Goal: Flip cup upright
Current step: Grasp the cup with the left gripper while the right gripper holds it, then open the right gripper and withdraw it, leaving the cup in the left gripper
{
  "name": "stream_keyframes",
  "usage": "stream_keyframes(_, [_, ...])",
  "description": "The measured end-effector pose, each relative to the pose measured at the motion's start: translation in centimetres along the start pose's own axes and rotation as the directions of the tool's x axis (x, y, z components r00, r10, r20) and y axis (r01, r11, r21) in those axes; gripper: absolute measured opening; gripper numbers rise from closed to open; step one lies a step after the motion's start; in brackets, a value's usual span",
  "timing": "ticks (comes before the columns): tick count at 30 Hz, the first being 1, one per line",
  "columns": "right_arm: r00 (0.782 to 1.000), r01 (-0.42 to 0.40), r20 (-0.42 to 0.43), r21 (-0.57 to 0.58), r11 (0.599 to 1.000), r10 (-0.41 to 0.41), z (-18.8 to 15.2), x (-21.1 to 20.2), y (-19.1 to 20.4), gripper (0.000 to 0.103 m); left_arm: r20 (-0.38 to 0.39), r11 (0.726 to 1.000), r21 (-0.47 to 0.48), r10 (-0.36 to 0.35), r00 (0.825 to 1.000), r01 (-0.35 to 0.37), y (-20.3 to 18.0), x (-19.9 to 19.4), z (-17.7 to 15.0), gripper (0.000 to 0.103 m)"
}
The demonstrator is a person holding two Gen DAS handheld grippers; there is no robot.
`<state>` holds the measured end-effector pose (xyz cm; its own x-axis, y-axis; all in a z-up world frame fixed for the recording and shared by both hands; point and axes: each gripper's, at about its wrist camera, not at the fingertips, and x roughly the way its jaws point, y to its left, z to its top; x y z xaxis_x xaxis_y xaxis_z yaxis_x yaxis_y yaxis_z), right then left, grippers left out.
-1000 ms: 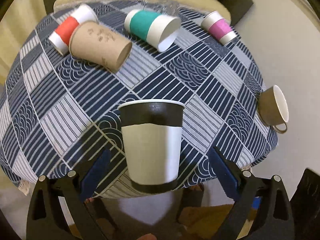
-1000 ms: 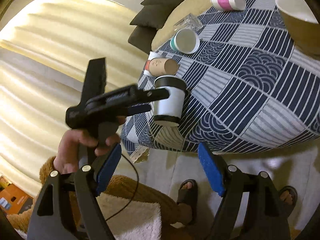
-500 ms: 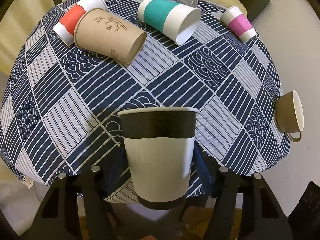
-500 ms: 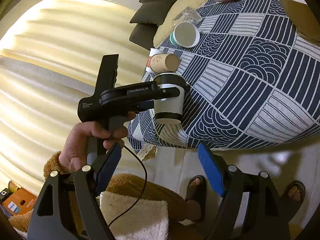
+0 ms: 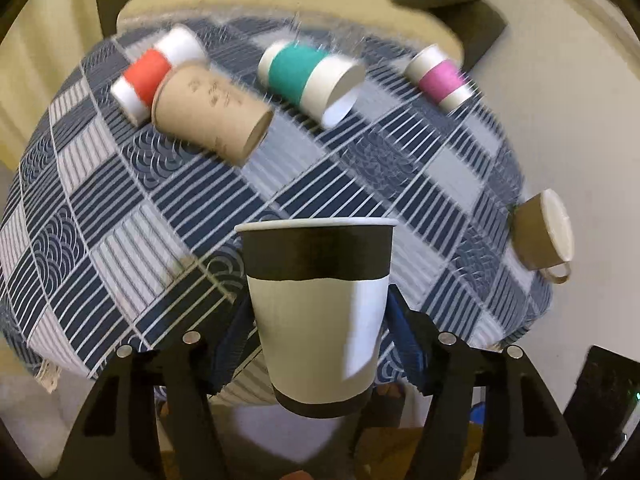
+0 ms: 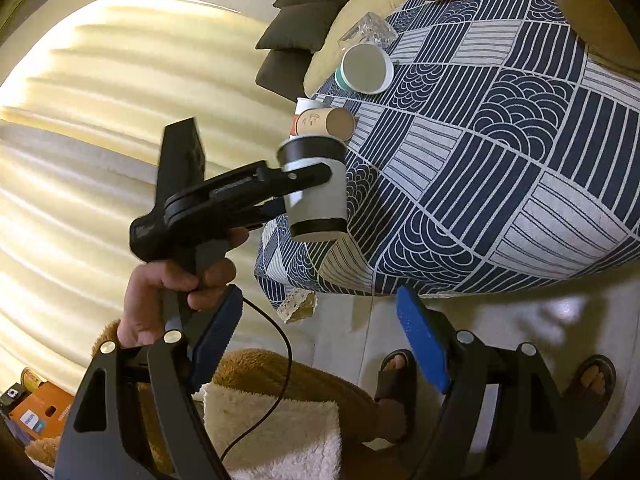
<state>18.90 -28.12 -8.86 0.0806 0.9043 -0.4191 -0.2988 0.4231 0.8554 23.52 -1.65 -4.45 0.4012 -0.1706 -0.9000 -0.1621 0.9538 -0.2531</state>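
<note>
A black and white paper cup stands upright, mouth up, gripped between the blue pads of my left gripper at the near edge of the table. In the right wrist view the same cup hangs in the left gripper, lifted just off the table's corner. My right gripper is open and empty, low beside the table, over the floor.
On the patterned tablecloth lie a red-banded cup, a kraft cup, a teal cup, a pink cup and a brown mug at the right edge. A glass tumbler lies at the far side.
The left gripper closed on the black and white cup and lifted it slightly off the table near the edge. The right gripper stayed open and low.
</note>
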Motion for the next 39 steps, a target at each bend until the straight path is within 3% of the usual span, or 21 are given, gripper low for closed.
stream_keyframes(4, [1.000, -0.012, 0.026, -0.011, 1.000, 0.012, 0.0, -0.6, 0.2, 0.078, 0.150, 0.998, 0.057, -0.046, 0.988, 0.038, -0.9, -2.0, -1.0, 0.063])
stream_keyframes(10, [0.997, -0.016, 0.070, -0.007, 1.000, 0.017, 0.1, -1.5, 0.1, 0.078, 0.358, 0.995, 0.094, -0.069, 0.931, 0.038, -0.9, -4.3, -3.4, 0.063])
stream_keyframes(13, [0.997, -0.023, 0.078, -0.003, 1.000, 0.023, 0.1, -1.7, -0.1, 0.079, 0.481, 0.992, 0.123, -0.089, 0.872, 0.033, -1.3, -5.1, -5.1, 0.063])
stream_keyframes(14, [0.996, -0.021, 0.084, 0.001, 1.000, 0.021, 0.1, -1.8, -0.2, 0.079, 0.526, 0.989, 0.142, -0.099, 0.845, 0.028, -1.6, -5.1, -5.9, 0.063])
stream_keyframes(18, [0.995, -0.020, 0.099, 0.033, 0.999, 0.017, 0.4, -2.3, -0.8, 0.079, 0.632, 0.984, 0.180, -0.102, 0.768, -0.017, -2.5, -4.2, -8.3, 0.063])
stream_keyframes(19, [0.995, -0.029, 0.101, 0.047, 0.998, 0.024, 0.5, -2.4, -1.1, 0.079, 0.664, 0.984, 0.175, -0.093, 0.742, -0.033, -2.6, -3.9, -9.1, 0.063])
stream_keyframes(20, [0.994, -0.031, 0.105, 0.054, 0.998, 0.025, 0.6, -2.4, -1.1, 0.079, 0.681, 0.984, 0.170, -0.085, 0.728, -0.044, -2.5, -3.6, -9.4, 0.063])
stream_keyframes(22, [0.993, -0.039, 0.114, 0.062, 0.997, 0.032, 0.7, -2.7, -1.3, 0.079, 0.728, 0.987, 0.143, -0.055, 0.683, -0.073, -2.5, -3.2, -10.4, 0.063])
stream_keyframes(23, [0.993, -0.043, 0.116, 0.065, 0.997, 0.035, 0.8, -2.8, -1.3, 0.079, 0.757, 0.987, 0.123, -0.025, 0.653, -0.105, -2.7, -2.9, -10.9, 0.063])
stream_keyframes(26, [0.992, -0.044, 0.118, 0.077, 0.996, 0.035, 0.9, -2.8, -1.6, 0.079, 0.809, 0.978, 0.091, 0.038, 0.587, -0.189, -3.2, -2.0, -11.9, 0.063])
stream_keyframes(30, [0.994, -0.036, 0.109, 0.080, 0.996, 0.027, 1.1, -2.6, -1.6, 0.079, 0.855, 0.958, 0.068, 0.088, 0.511, -0.278, -4.0, -1.1, -13.4, 0.063])
stream_keyframes(36, [0.994, -0.040, 0.107, 0.092, 0.995, 0.030, 1.2, -2.4, -1.8, 0.079, 0.867, 0.949, 0.043, 0.119, 0.484, -0.311, -4.5, 0.6, -13.9, 0.064])
stream_keyframes(39, [0.995, -0.032, 0.099, 0.089, 0.996, 0.023, 1.3, -2.1, -1.8, 0.079, 0.866, 0.947, 0.028, 0.137, 0.482, -0.320, -4.2, 1.3, -13.8, 0.064])
